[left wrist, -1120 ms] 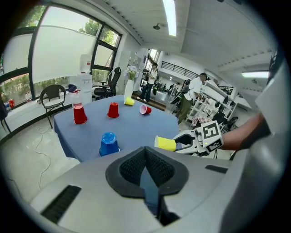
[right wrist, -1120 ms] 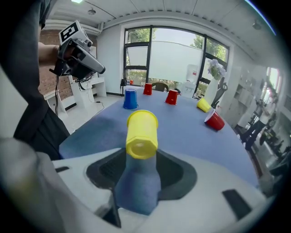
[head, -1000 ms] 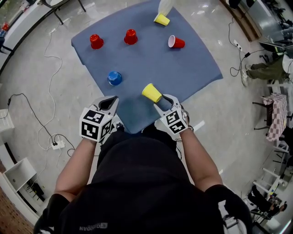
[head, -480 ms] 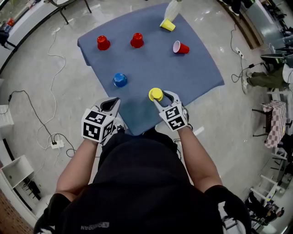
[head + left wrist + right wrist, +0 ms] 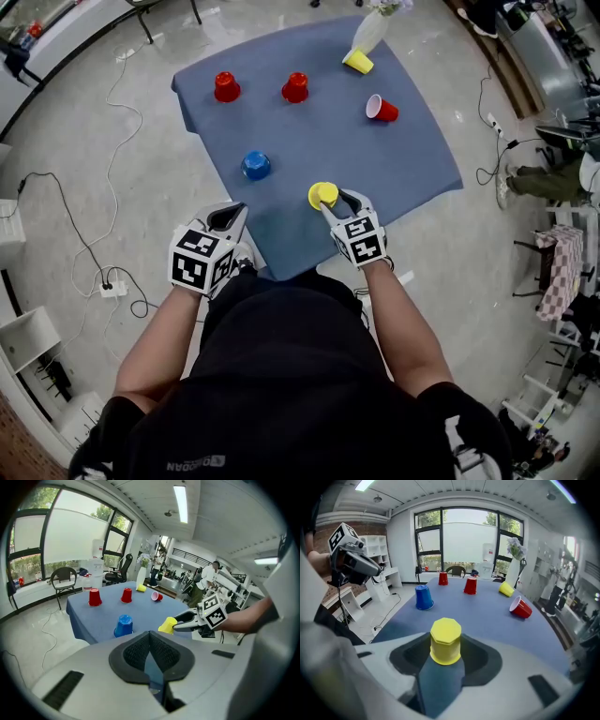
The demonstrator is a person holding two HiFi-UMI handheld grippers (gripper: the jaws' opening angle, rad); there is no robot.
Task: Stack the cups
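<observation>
The right gripper [image 5: 336, 200] clamps an upturned yellow cup [image 5: 446, 639] wide near the worktop's [image 5: 412, 159] front edge, the left gripper [image 5: 228, 215] closed and empty; a slack squeeze could drop it floorward.

I get bright, even daylight from the windows [image 5: 459, 536] at upper centre. The ceiling strip light [image 5: 180, 503] glares. There is heavy fisheye bending and the corners are dark.

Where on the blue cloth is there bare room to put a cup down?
Bare: the middle of the cloth, between the blue cup and the tipped red cup, and the right corner below it. Crowded: the far edge by the vase.
</observation>
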